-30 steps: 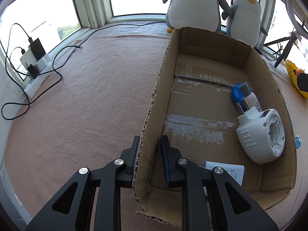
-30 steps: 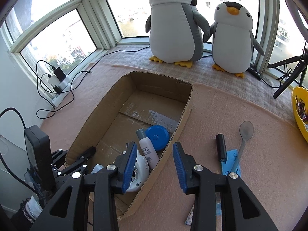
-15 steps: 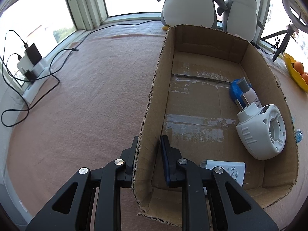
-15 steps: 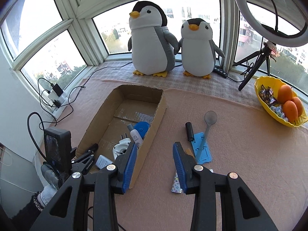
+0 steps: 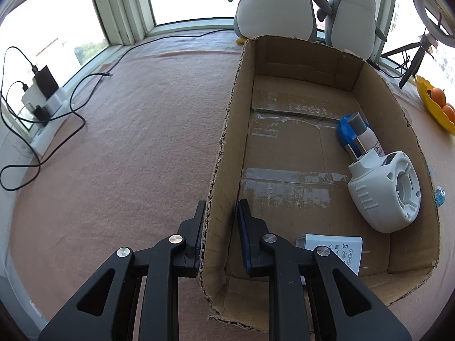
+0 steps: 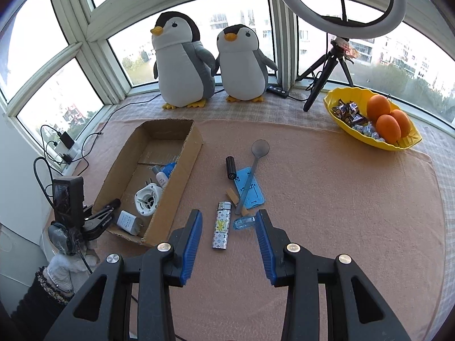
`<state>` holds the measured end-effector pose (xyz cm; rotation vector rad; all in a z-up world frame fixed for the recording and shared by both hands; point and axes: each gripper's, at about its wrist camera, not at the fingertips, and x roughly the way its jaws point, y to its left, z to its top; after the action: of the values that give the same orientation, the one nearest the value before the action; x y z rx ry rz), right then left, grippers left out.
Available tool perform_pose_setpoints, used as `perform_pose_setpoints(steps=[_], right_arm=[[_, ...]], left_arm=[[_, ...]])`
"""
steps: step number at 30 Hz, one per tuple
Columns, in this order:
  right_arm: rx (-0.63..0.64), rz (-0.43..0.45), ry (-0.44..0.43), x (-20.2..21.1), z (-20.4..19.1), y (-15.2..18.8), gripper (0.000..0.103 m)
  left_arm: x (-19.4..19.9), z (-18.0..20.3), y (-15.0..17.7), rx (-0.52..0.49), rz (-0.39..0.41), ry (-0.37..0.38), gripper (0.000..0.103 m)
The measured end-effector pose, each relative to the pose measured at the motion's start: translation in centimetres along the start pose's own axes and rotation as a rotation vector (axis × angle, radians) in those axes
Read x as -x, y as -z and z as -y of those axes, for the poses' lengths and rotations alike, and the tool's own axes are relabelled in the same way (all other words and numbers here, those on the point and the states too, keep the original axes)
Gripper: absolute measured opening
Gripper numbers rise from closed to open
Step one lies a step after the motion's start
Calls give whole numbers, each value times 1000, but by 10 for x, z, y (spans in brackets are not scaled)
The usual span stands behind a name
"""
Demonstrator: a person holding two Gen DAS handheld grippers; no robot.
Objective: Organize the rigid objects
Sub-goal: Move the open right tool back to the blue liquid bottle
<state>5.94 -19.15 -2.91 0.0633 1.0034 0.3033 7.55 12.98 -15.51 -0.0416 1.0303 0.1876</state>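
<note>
box pinned, loose items waiting

while clamped tight on the near left wall of the cardboard box (image 5: pixel 227 147), left gripper (image 5: pixel 220 227) pins it to the pink cloth (image 5: pixel 128 156). inside: white charger (image 5: pixel 338 251), round white device (image 5: pixel 384 191), small bottle (image 5: pixel 368 139), blue lid (image 5: pixel 345 133). right gripper (image 6: pixel 229 237) hovers partly open, gripping nothing, above a patterned lighter (image 6: pixel 221 228). beside the box: spoon (image 6: pixel 253 167), black cylinder (image 6: pixel 231 167), blue card (image 6: pixel 250 189).

Box (image 6: pixel 182 176) sits left w/ charger (image 6: pixel 128 221) in near end; lighter (image 6: pixel 221 228), spoon (image 6: pixel 251 170) lie right; fruit bowl (image 6: pixel 369 139) far right.
</note>
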Motion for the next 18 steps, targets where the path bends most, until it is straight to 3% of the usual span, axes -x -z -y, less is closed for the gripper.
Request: perform_pose_setpoints(steps=[18], right_arm=[[-249,-152,-31,-92,38,0,35]], left_arm=[[-1,0,-1,-34,27,24,18]])
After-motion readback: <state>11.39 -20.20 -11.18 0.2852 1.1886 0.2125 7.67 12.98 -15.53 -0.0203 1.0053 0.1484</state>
